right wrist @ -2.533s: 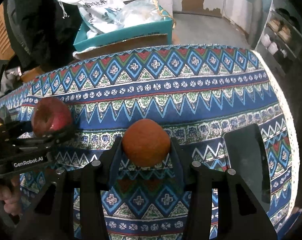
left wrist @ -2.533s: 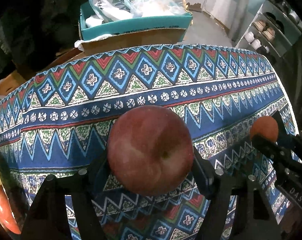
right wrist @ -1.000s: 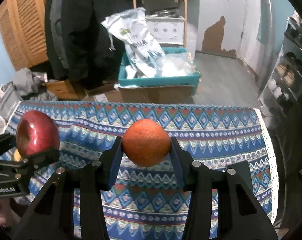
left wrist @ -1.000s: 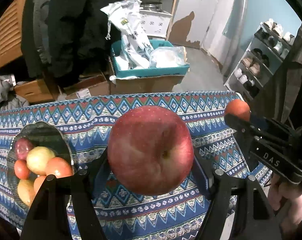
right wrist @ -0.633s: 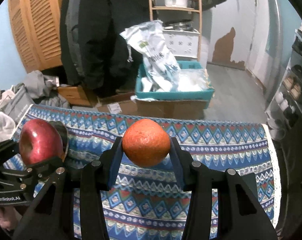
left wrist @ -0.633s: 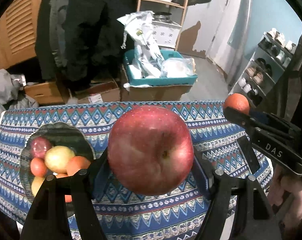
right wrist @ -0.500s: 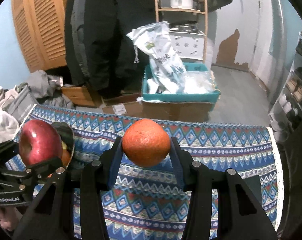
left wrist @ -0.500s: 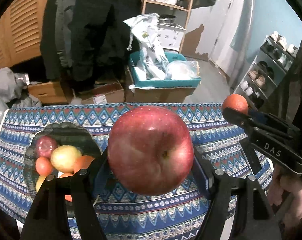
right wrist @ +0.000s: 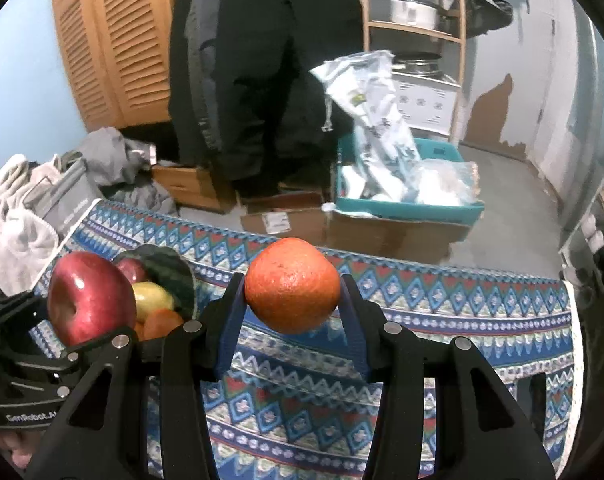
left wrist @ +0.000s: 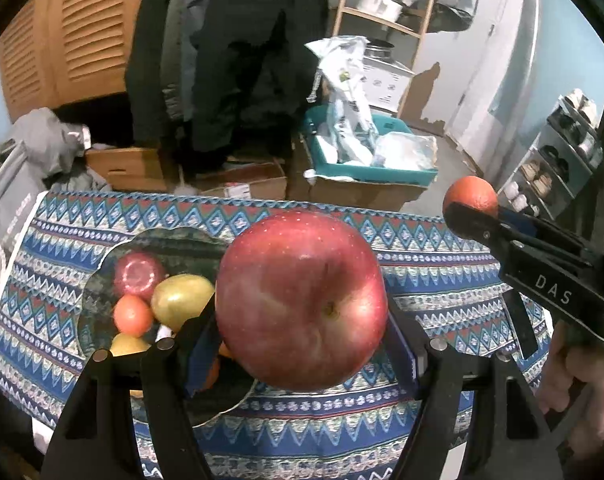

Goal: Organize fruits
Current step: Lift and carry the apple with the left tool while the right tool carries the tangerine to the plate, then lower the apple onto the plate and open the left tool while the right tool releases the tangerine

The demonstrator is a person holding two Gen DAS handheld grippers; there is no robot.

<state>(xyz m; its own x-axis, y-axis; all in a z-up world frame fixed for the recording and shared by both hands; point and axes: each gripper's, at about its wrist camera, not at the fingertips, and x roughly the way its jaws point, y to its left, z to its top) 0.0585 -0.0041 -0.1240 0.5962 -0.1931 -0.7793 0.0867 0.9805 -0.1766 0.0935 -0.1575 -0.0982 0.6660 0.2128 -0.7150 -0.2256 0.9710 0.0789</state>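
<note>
My left gripper (left wrist: 302,332) is shut on a large red apple (left wrist: 302,300) and holds it in the air above the patterned table. My right gripper (right wrist: 292,312) is shut on an orange (right wrist: 292,290), also held above the table. The orange shows at the right of the left wrist view (left wrist: 470,198); the apple shows at the left of the right wrist view (right wrist: 88,296). A dark glass bowl (left wrist: 102,280) with several fruits sits on the left of the table, below and left of the apple; it also shows in the right wrist view (right wrist: 170,272).
The table carries a blue patterned cloth (left wrist: 422,280). Beyond its far edge stand cardboard boxes (right wrist: 382,236), a teal bin with bags (right wrist: 406,196), hanging dark coats (right wrist: 262,60) and a pile of clothes (right wrist: 30,208). A shoe rack (left wrist: 562,160) stands at the right.
Both grippers have risen and tilted up from close to the cloth, each still holding its fruit. The bowl of fruit has come into view at the left and drawn nearer the apple.
</note>
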